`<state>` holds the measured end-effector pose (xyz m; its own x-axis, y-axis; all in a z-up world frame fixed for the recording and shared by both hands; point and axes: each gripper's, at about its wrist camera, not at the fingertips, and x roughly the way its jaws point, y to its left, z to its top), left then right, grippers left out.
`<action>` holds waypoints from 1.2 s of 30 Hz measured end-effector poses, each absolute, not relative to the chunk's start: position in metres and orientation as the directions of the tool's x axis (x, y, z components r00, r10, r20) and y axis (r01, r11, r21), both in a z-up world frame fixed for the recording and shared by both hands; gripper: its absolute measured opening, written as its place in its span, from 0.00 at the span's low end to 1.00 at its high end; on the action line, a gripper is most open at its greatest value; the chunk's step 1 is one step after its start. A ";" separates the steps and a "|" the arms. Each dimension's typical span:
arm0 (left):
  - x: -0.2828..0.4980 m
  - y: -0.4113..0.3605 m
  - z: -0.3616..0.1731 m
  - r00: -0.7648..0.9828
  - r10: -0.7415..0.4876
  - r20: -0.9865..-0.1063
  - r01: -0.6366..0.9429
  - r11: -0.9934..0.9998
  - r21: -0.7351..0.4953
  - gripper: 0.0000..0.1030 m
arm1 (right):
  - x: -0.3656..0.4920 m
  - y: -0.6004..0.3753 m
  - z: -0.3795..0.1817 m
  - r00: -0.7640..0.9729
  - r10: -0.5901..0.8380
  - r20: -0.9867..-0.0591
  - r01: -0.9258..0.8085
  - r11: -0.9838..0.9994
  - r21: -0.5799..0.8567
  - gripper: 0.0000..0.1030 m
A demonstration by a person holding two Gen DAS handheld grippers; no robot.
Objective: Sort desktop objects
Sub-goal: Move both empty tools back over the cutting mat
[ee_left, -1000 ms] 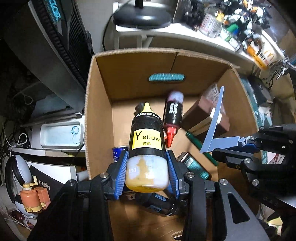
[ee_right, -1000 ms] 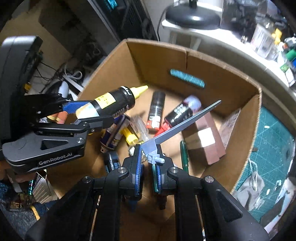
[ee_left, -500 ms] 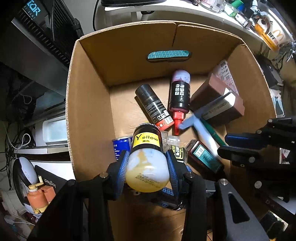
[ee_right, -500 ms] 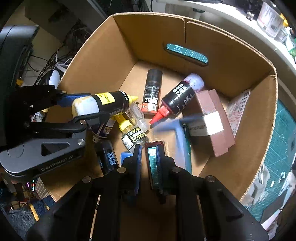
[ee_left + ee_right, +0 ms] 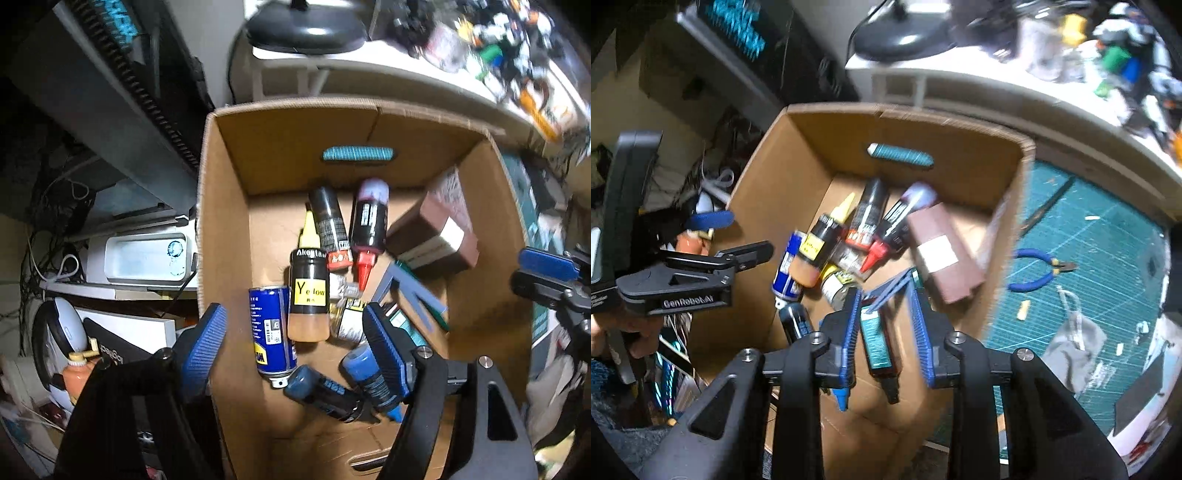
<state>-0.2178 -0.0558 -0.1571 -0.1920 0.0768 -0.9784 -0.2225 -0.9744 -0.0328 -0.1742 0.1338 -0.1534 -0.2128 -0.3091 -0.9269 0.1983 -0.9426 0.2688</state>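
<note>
Cardboard box (image 5: 229,221) holds the yellow ink bottle (image 5: 308,295), lying free below the left hand-held gripper (image 5: 295,343), long axis running away from it, nozzle toward the far wall; its jaws are opening, nothing between them. The right hand-held gripper (image 5: 886,332) is opening too, empty, farther off
</note>
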 end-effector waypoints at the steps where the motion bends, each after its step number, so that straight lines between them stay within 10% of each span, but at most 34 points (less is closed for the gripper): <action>1: -0.217 -0.057 -0.154 -0.203 0.084 -0.976 -0.211 -0.977 -0.041 0.78 | -0.172 0.142 -0.147 -0.238 -0.307 -0.922 0.183 -0.946 0.268 0.31; 9: -0.210 -0.066 -0.139 -0.238 0.170 -0.956 -0.156 -0.979 -0.135 0.99 | -0.145 0.228 -0.105 -0.436 -0.262 -0.861 0.010 -0.958 0.287 0.47; 21: -0.174 -0.019 -0.124 -0.248 0.220 -0.943 -0.155 -0.970 -0.186 1.00 | -0.072 0.354 -0.087 -0.511 -0.138 -0.848 -0.186 -0.946 0.266 0.72; 36: -0.076 0.094 -0.092 -0.396 0.236 -0.887 -0.024 -0.969 -0.247 1.00 | 0.015 0.533 -0.137 -0.466 -0.186 -0.865 -0.183 -0.936 0.300 0.72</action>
